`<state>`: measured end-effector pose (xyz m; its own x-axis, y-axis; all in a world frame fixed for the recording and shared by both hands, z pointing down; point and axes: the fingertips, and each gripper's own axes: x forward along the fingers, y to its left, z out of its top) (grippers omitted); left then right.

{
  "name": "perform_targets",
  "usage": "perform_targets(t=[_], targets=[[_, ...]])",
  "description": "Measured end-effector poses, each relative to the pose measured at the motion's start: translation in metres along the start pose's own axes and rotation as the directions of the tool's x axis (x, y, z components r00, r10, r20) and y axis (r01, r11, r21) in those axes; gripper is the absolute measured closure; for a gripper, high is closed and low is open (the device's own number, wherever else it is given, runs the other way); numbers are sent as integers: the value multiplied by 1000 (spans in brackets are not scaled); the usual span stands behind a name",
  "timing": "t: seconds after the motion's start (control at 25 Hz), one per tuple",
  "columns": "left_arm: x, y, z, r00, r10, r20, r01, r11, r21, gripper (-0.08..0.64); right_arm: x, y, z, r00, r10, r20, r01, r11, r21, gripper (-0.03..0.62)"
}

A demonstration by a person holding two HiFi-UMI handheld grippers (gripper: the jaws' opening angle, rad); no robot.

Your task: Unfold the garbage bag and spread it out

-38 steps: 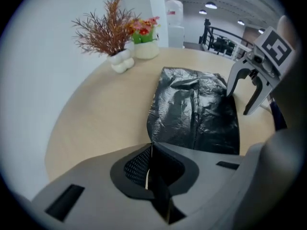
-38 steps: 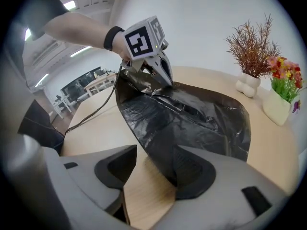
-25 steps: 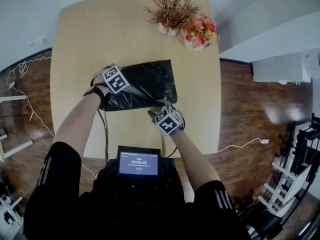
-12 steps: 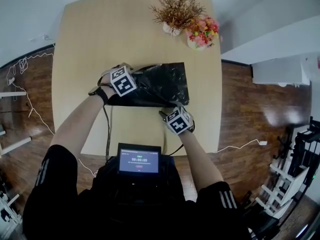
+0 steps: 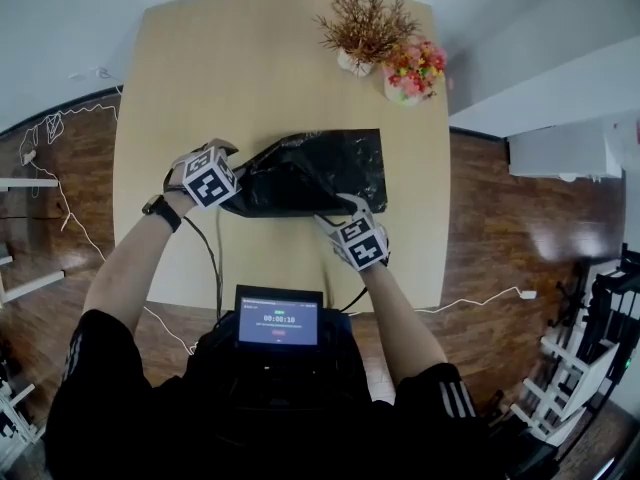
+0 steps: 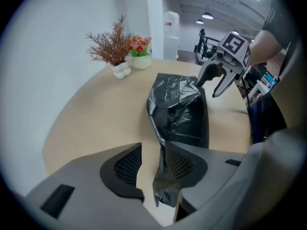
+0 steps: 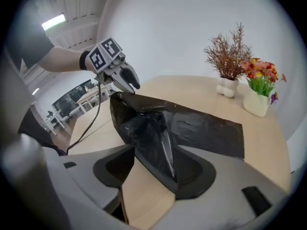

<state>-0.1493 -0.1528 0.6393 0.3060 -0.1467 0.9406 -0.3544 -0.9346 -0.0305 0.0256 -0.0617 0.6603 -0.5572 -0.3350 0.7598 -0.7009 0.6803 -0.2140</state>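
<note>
**Bag's left corner being released as the left jaws part**

The black garbage bag [image 5: 330, 163] is lying on the near half of the wooden table [image 5: 260, 68]. Its right and far portions are resting flat, and its left portion is being drawn up into a crumpled peak. That peak is being trailed from the left gripper [image 6: 151, 152], whose jaws have just been opening. A strip of film is being left between them against one pad only, with bare table showing through the gap on the other side, so nothing is being pinched. A second ago this gripper was set over the bag's left corner. It is now being held out to the left of the bag and higher, with the film being pulled after it. The near edge is being met by the right gripper [image 7: 154, 152]. Its jaws are likewise being held apart, with a raised fold resting against one pad and a clear gap at the other.

The unfolding is judged to be only partly done, since most of the bag is being kept as a folded rectangle. With the left hold being given up, a fresh grasp on a layer's edge is probably being prepared. At the table's far corner, a vase of dried twigs [image 5: 360, 28] and a pot of flowers [image 5: 412, 68] are being left well apart from the work.
</note>
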Motion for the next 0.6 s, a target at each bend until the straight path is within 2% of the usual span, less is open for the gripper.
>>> perform_targets(t=[0.32, 0.44, 0.6], targets=[[47, 10, -33, 995, 42, -88, -42, 999, 6, 508, 54, 36, 17, 994, 99, -48, -102, 992, -74, 322], [61, 16, -37, 993, 35, -117, -39, 998, -39, 515, 67, 44, 8, 987, 123, -106, -133, 986, -97, 322], [73, 28, -45, 987, 12, -163, -37, 988, -150, 512, 73, 44, -7, 980, 111, -166, -132, 984, -122, 322]])
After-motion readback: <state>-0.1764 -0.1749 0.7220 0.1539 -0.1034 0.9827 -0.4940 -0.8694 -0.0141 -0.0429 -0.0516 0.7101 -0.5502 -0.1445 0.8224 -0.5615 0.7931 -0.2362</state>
